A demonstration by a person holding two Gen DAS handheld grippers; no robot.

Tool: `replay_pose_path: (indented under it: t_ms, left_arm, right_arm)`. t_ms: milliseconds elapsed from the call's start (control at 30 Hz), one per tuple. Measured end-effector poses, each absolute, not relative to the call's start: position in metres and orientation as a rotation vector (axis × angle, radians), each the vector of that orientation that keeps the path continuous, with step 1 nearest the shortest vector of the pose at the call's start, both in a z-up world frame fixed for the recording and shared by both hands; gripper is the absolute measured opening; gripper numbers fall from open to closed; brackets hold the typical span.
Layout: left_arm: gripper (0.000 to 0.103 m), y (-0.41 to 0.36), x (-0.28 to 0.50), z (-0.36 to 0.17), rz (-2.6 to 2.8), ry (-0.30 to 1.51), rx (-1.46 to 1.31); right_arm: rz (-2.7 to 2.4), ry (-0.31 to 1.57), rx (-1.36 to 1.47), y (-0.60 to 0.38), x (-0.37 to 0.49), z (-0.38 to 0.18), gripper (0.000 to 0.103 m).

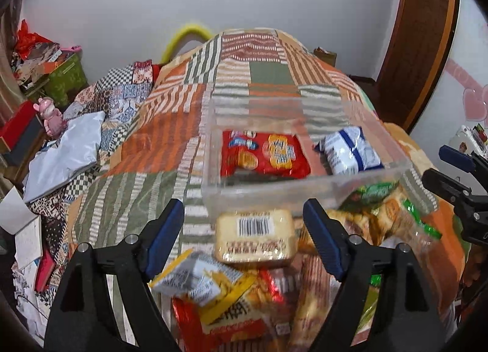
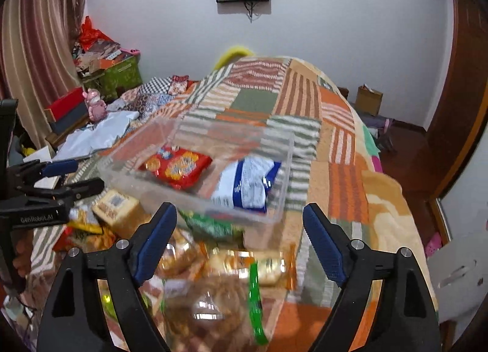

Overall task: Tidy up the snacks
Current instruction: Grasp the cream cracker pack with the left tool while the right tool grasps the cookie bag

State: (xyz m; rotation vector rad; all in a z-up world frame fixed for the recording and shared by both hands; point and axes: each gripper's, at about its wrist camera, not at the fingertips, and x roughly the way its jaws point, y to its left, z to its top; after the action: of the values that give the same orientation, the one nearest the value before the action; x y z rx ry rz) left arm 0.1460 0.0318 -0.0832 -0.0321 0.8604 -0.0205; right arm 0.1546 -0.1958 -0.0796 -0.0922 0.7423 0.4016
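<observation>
A clear plastic bin sits on the bed and holds a red snack packet and a white-and-blue packet. Loose snacks lie in front of it: a beige cake pack with a barcode, a yellow-and-white packet and biscuit packs. My left gripper is open, its fingers either side of the cake pack above it. My right gripper is open above a clear pack with a green strip. The bin and both packets show there too.
The bed carries an orange, green and white patchwork blanket. A white bag, patterned bedding and a pink toy lie at the left. Boxes and clutter stand by the curtain. A wooden door is at the right.
</observation>
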Motion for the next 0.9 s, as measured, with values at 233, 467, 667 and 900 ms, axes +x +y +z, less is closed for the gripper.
replay_pose_path:
  t_ms: [233, 467, 667, 900]
  left_arm:
    - [0.081, 0.033, 0.141, -0.108, -0.025, 0.929, -0.04]
    - [0.081, 0.023, 0.147, -0.128, -0.068, 1.001, -0.045]
    - [0.081, 0.018, 0.153, -0.138, -0.063, 1.016, -0.022]
    - [0.081, 0.019, 0.159, -0.144, -0.06, 1.016, -0.041]
  right_arm:
    - [0.401, 0.824, -0.072, -0.203, 0.143, -0.108, 0.083]
    - [0.407, 0.867, -0.062, -0.207, 0.134, -0.124, 0.084]
    - [0.428, 0.894, -0.006, -0.211, 0.132, -0.13, 0.088]
    - [0.466, 0.936, 0.036, -0.208, 0.133, -0.14, 0.093]
